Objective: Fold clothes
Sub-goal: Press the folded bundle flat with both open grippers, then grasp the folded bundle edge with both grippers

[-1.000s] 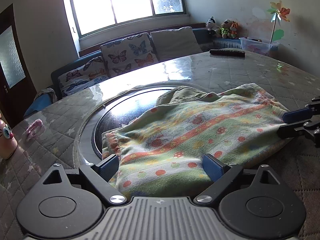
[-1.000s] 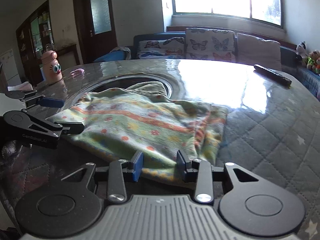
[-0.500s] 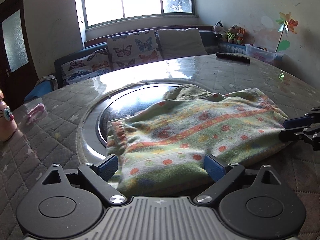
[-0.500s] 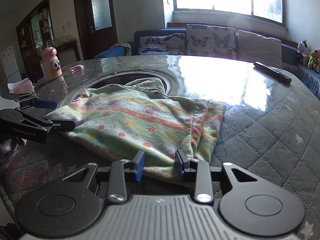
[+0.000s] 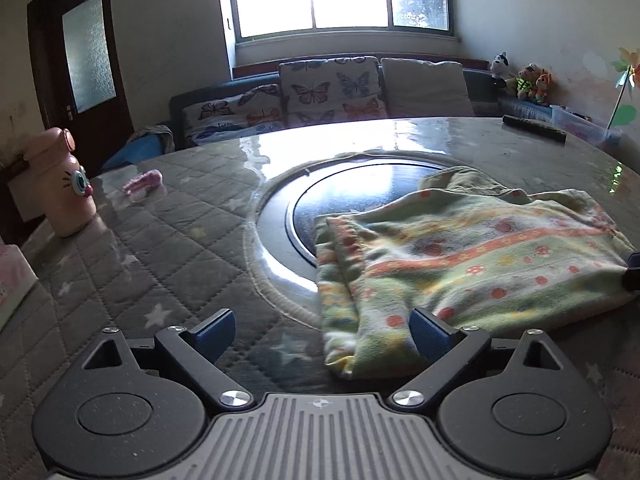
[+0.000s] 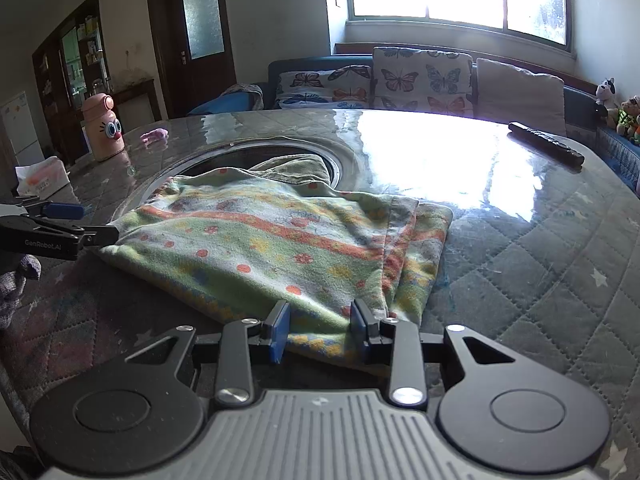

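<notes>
Worktop (image 5: 168,240), round and quilted with a dark glass disc at its centre, fills both views. At your far left a pink bottle (image 5: 60,184) stands near the edge. Your left gripper (image 5: 322,330) sits with its fingers wide apart and empty, at the left end of the cloth (image 5: 460,264), a flowered green garment lying partly over the disc. It is already folded into a layered rectangle; judging by its bulk, another fold may remain. Your right gripper (image 6: 319,326) has its fingers partly apart around the near right hem, not pinching it. Compared with a second ago, your left gripper has swung left, so the cloth now lies right of its centre, and your right gripper has opened slightly.
</notes>
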The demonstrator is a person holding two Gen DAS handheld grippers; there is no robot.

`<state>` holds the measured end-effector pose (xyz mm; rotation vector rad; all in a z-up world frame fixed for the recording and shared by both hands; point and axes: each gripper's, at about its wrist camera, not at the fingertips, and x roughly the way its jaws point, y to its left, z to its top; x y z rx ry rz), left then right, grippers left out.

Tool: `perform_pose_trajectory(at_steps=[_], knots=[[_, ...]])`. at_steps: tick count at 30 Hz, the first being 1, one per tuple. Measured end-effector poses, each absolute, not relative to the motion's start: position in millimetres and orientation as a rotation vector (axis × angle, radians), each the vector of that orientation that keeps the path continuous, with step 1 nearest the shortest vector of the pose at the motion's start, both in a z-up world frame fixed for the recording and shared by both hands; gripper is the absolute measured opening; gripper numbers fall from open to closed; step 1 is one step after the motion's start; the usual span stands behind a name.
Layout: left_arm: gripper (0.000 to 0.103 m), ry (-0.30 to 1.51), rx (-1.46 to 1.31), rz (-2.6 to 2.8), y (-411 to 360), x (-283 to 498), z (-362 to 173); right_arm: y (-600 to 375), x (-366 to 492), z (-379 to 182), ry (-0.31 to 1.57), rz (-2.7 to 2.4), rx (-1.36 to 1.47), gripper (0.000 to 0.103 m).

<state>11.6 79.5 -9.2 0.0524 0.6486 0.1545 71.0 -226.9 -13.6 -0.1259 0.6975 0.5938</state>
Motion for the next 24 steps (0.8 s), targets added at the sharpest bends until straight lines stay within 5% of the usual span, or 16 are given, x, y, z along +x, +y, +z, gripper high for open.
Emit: perform_pose_trajectory(at_steps=[7, 24], knots=[[0.097, 0.666, 0.014, 0.158, 87.0, 8.5, -9.8, -226.9, 71.4, -13.8, 0.700, 0.595, -0.136, 0.032], [0.064, 0.672, 0.022, 0.054, 76.7, 67.8, 15.8, -215.4, 140.6, 2.5, 0.679, 0.549, -0.076, 0.032]])
